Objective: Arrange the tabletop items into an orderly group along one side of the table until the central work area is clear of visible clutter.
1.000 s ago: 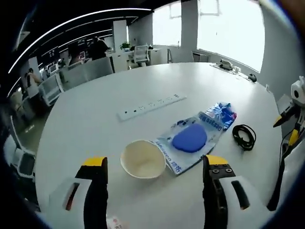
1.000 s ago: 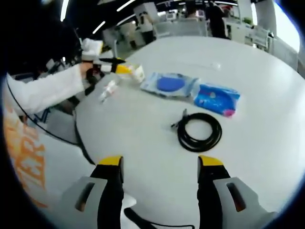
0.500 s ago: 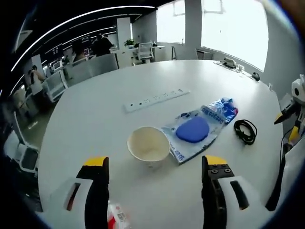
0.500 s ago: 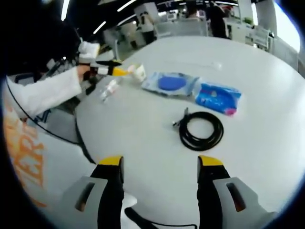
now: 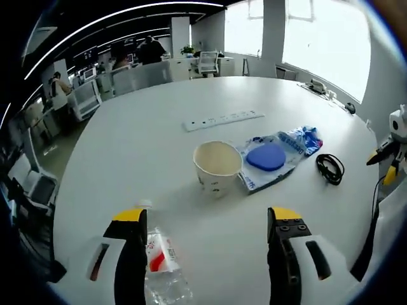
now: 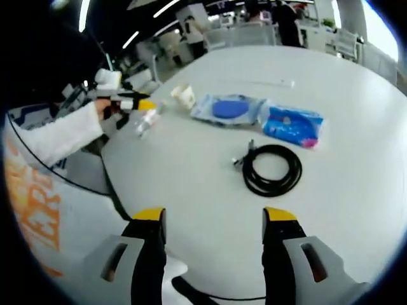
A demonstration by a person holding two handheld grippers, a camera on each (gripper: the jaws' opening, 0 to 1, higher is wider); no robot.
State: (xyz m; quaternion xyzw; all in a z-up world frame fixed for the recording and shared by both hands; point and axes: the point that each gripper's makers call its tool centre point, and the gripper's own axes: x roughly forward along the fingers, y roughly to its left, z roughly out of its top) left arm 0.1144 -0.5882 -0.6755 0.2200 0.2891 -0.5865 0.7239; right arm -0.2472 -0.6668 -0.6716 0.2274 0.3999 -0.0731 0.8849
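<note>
1. Hovering with jaws spread wide and holding nothing: left gripper [image 5: 202, 219], low over the near edge of the round white table [image 5: 127, 146].
2. Lying on its side just beside the left jaw at the near edge: a clear plastic bottle [image 5: 164, 270] with a red-and-white label; likely the next pickup, though only a judgement.
3. Standing upright near the table's middle: a paper cup [image 5: 217, 166], touching the clear packet with a blue disc [image 5: 267, 159] to its right.
4. Resting further right, apart from the packet: a coiled black cable [image 5: 329, 168]; far behind the cup, a white power strip [image 5: 222, 119].
5. Waiting with jaws also wide apart and holding nothing: right gripper [image 6: 214, 216], near the cable coil.
6. Approaching the bottle well: lowering squarely over its body, closing gently, since thin plastic probably dents and rolls.
7. Grouping everything along one edge, keeping the cup upright.
</note>
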